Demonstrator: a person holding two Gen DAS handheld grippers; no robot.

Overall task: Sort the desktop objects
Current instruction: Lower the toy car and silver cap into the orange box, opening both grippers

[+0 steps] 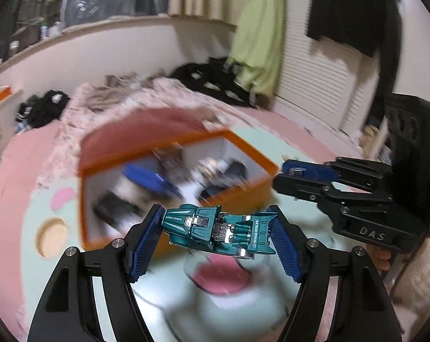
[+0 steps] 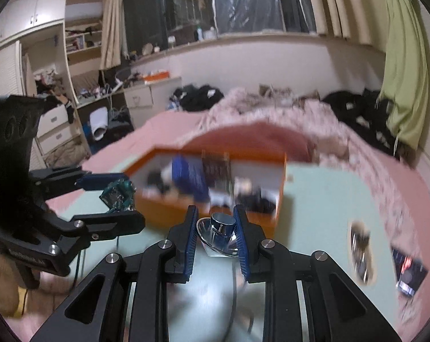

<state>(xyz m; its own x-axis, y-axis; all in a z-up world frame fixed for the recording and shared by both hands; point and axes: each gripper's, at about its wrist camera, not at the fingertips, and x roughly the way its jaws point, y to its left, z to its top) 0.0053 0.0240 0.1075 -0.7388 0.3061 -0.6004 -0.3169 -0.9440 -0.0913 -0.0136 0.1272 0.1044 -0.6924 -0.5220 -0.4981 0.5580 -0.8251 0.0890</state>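
My left gripper is shut on a teal toy car, held sideways between the blue pads above the mat, just in front of the orange box. It also shows in the right wrist view with the car. My right gripper is shut on a shiny metal knobbed piece, held near the orange box. In the left wrist view the right gripper shows at the right of the box. The box holds a blue item and several dark blurred things.
The box stands on a pale green mat with a cartoon face, laid on a pink bed. Two small items lie on the mat at the right. Black clothes and a rumpled blanket lie behind.
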